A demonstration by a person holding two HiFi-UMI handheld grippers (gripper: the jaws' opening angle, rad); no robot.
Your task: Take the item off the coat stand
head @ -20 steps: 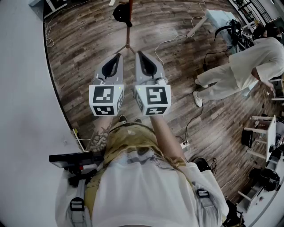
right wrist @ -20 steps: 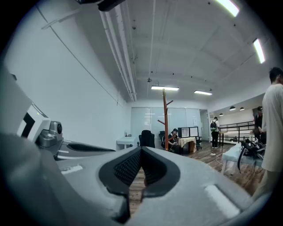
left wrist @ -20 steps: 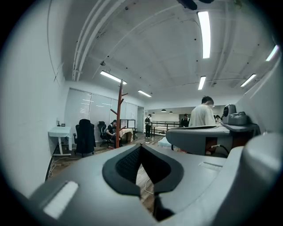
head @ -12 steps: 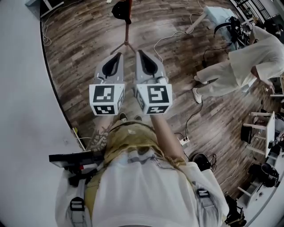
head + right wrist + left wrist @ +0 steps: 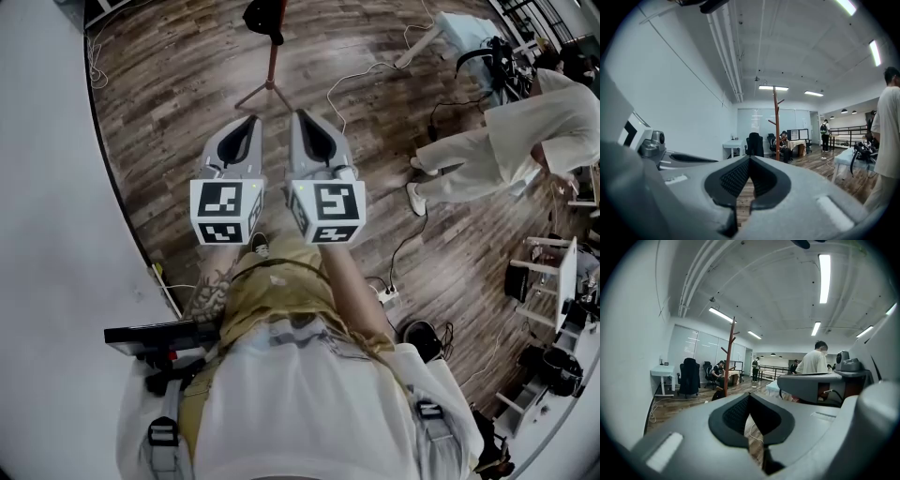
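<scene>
The coat stand has drifted slightly up the head view, its dark item hanging well ahead of the left hand-held gripper and right hand-held gripper, the 2 closed and empty, so I judge the approach unfinished.

We list: floor, dark wood planks, w/ loose white cables & a power strip. Wall, plain white, along head view's left edge. Ceiling white, w/ strip lights on & pipes run lengthwise. Far end: glazed partition; white desk by wall, dark office chair beside it. We also note black railing at rear & a person in pale clothes standing on the floor.
</scene>
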